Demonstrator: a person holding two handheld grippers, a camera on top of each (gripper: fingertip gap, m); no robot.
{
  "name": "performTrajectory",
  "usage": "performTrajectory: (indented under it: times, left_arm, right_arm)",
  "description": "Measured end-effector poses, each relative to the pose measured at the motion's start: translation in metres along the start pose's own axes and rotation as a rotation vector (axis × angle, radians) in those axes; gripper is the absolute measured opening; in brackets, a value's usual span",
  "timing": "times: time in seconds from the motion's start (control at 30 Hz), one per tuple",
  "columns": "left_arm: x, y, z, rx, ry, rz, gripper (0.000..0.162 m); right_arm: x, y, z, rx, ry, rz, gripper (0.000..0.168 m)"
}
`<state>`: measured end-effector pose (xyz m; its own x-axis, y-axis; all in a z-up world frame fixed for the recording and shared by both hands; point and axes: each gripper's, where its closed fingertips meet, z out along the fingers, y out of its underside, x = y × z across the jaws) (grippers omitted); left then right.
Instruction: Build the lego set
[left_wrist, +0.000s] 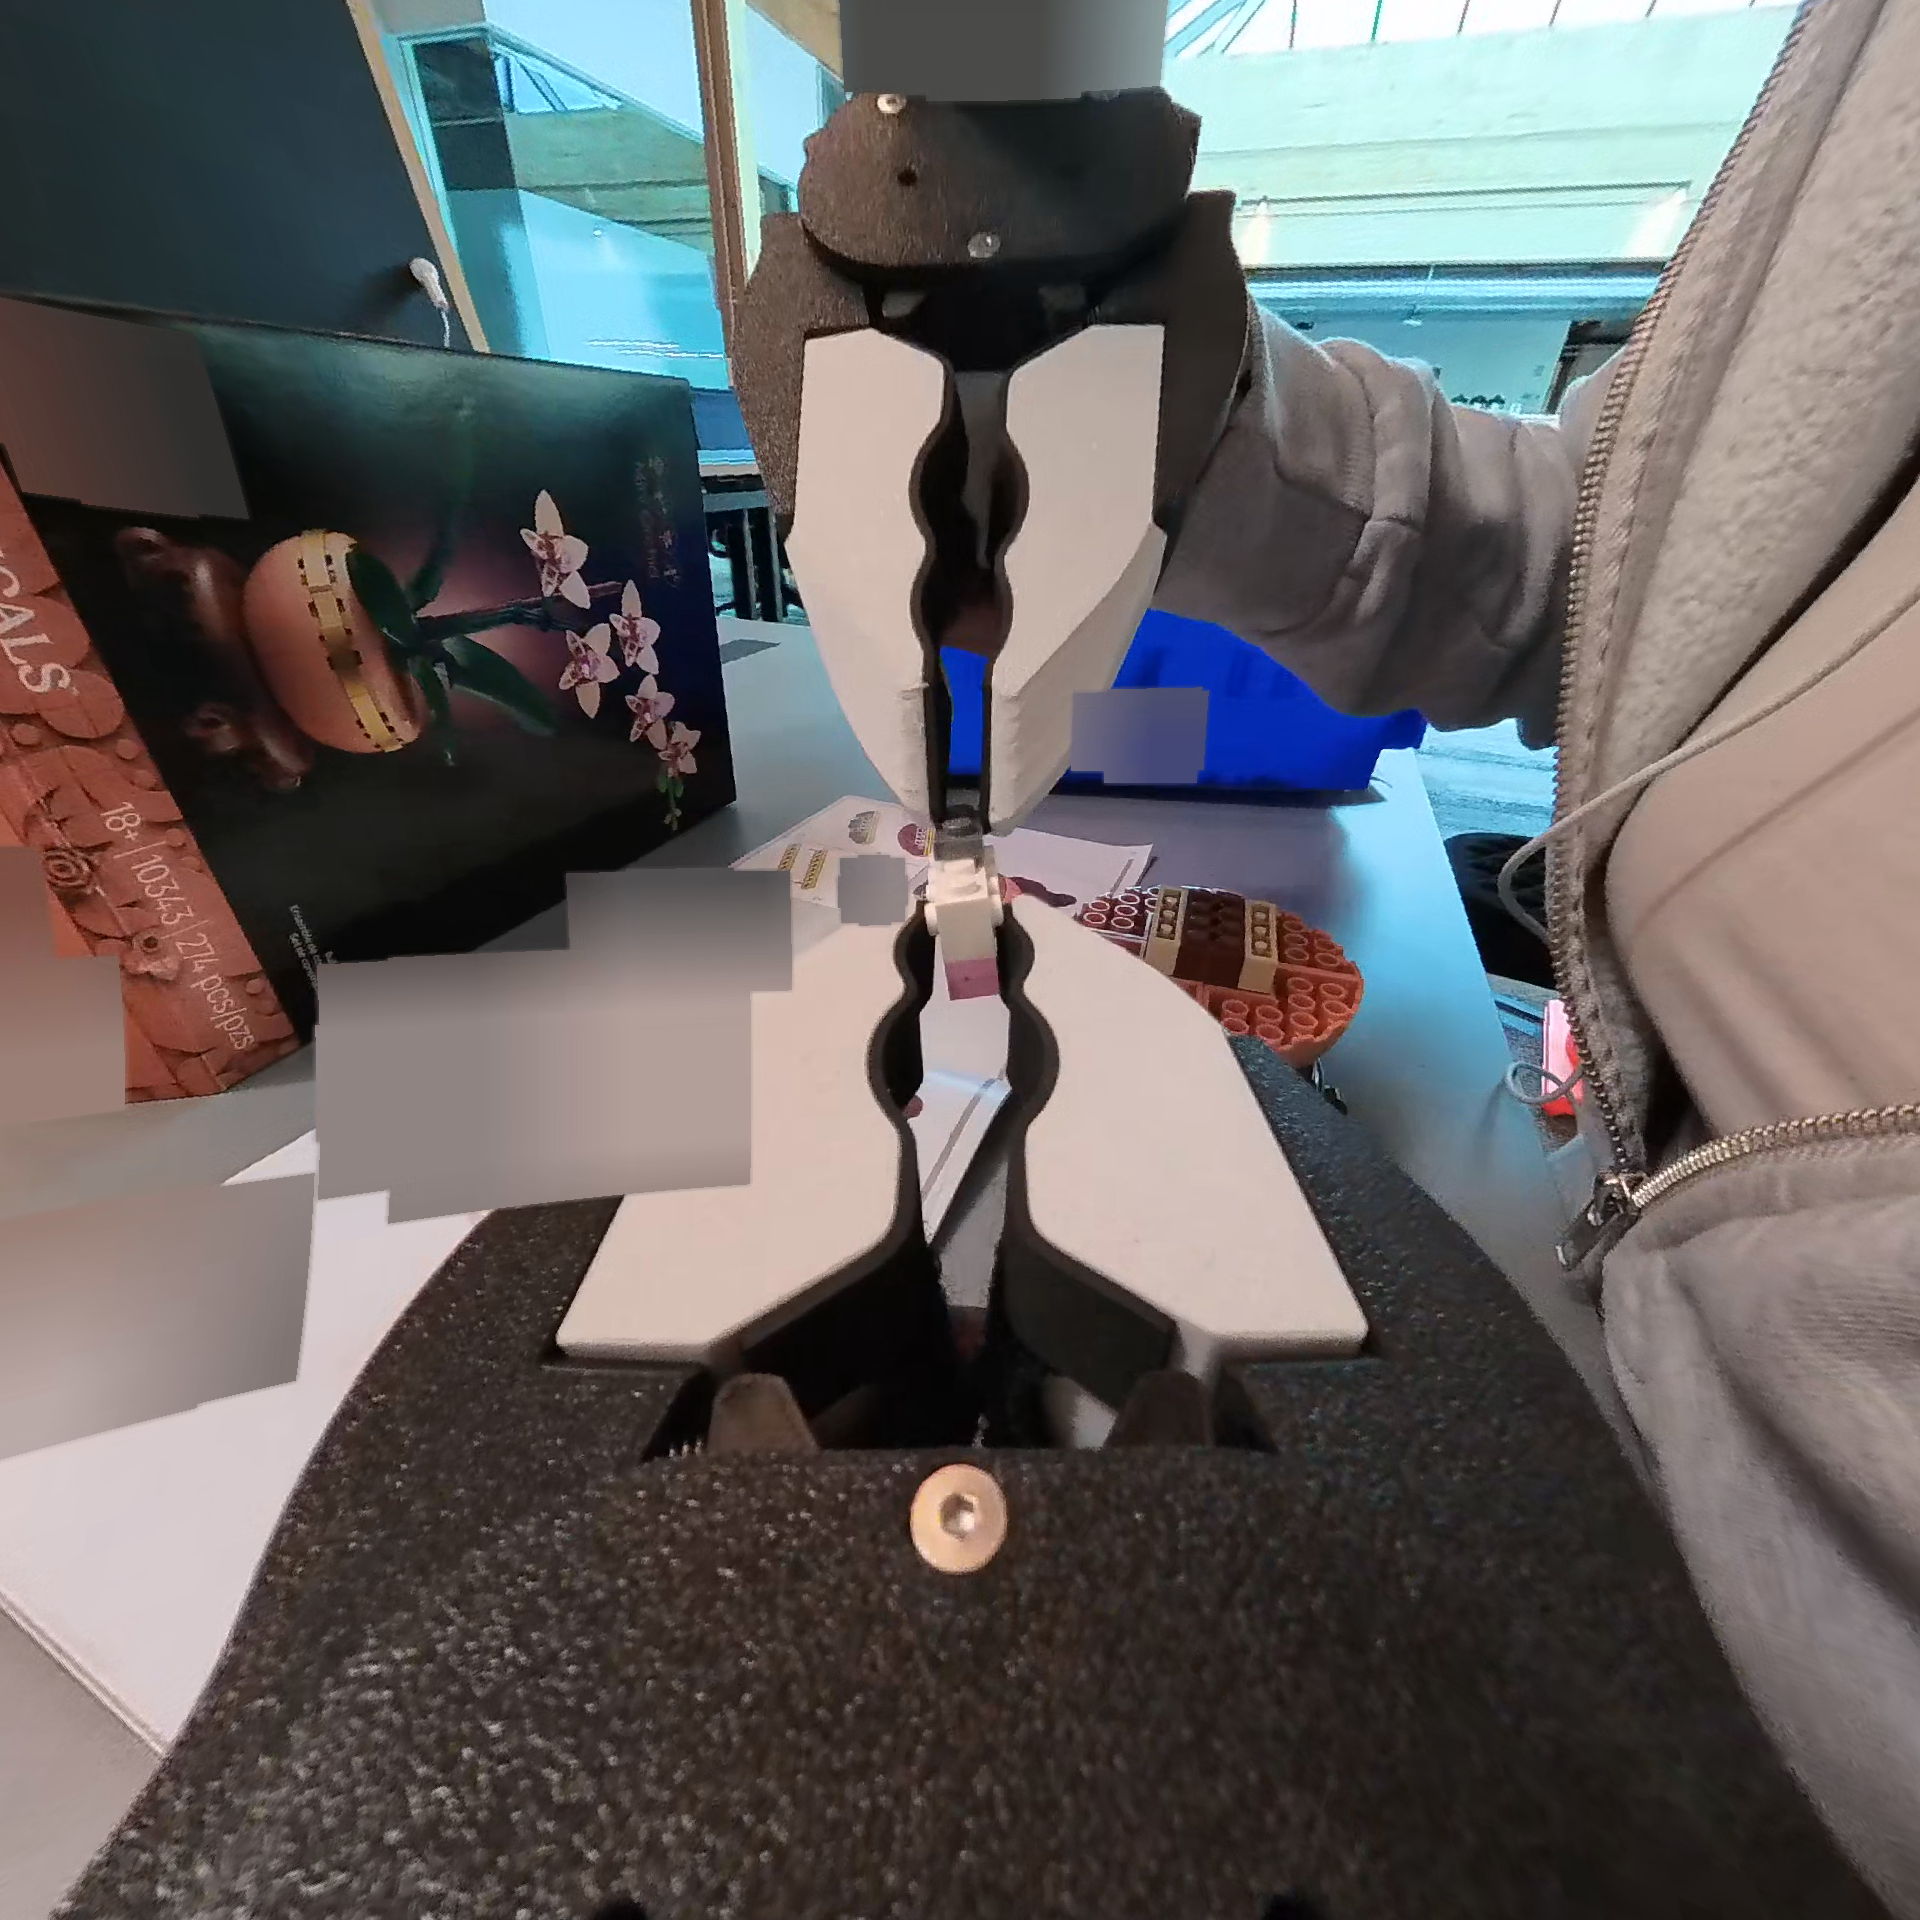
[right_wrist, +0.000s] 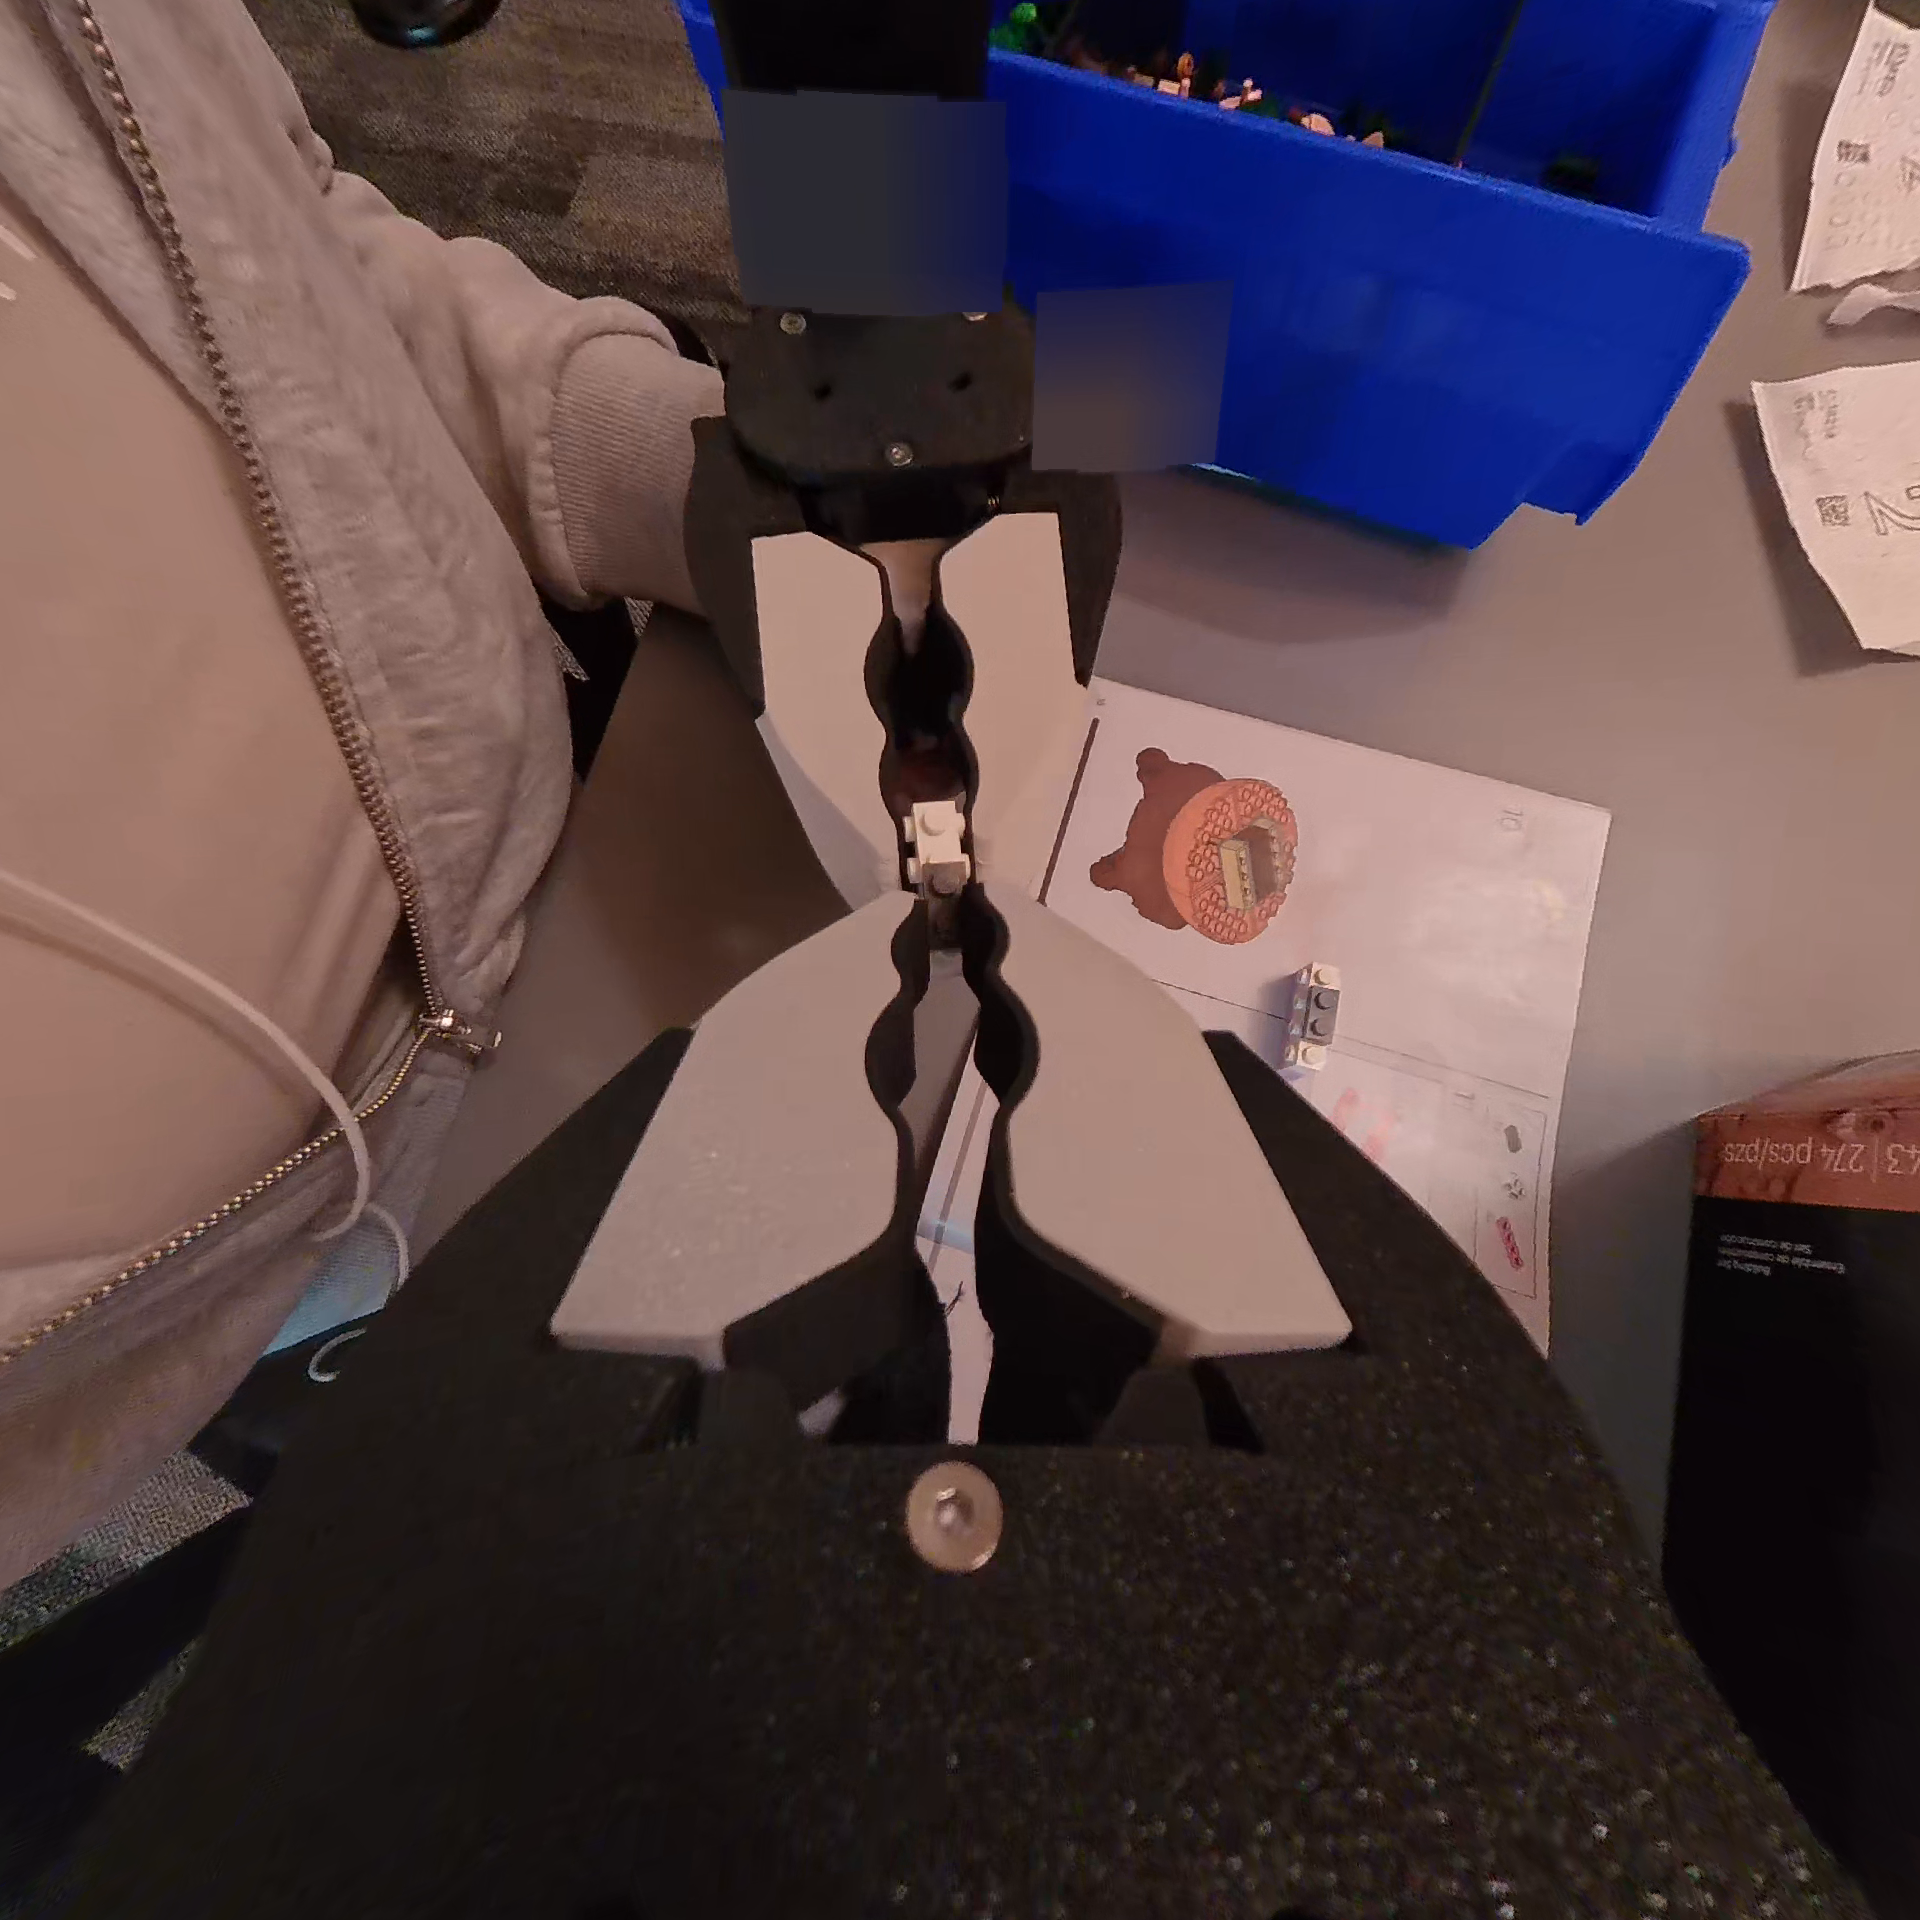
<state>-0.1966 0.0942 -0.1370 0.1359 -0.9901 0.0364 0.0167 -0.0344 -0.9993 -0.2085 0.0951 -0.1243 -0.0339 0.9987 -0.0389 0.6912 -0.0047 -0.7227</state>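
Crumpled white paper slips (right_wrist: 1860, 436) lie on the grey table (right_wrist: 1455, 665); grey zip hoodie (left_wrist: 1714, 831) alongside.

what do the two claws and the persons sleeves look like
Both the left claw and right claw have pale grey fingers with wavy black inner edges, on speckled black bodies with a silver screw. The sleeves are light grey fleece, zip-front.

My grippers (left_wrist: 961, 925) (right_wrist: 940, 914) are alike: a black, grainy, rounded body with one silver hex screw (left_wrist: 958, 1518) in the middle, and two pale grey fingers (left_wrist: 790, 1122) lined in black, wavy along their inner edges. I wear a grey zip-up hoodie (left_wrist: 1714, 727) with a metal zipper (right_wrist: 312, 644) and a white drawcord (right_wrist: 260, 1039).
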Motion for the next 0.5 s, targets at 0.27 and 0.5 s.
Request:
performTrajectory:
  times: [0.27,0.5]
  left_arm:
    - [0.0022,0.0017,0.0014,-0.015,0.007,0.015,0.011]
    - [0.0035,0.0017,0.0016,-0.012,0.011,0.018,0.011]
  right_arm:
    - [-0.0019,-0.0027,0.0014,-0.001,-0.006,-0.012,0.005]
    - [-0.0032,0.0006,0.0033,-0.034,-0.011,-0.011,0.005]
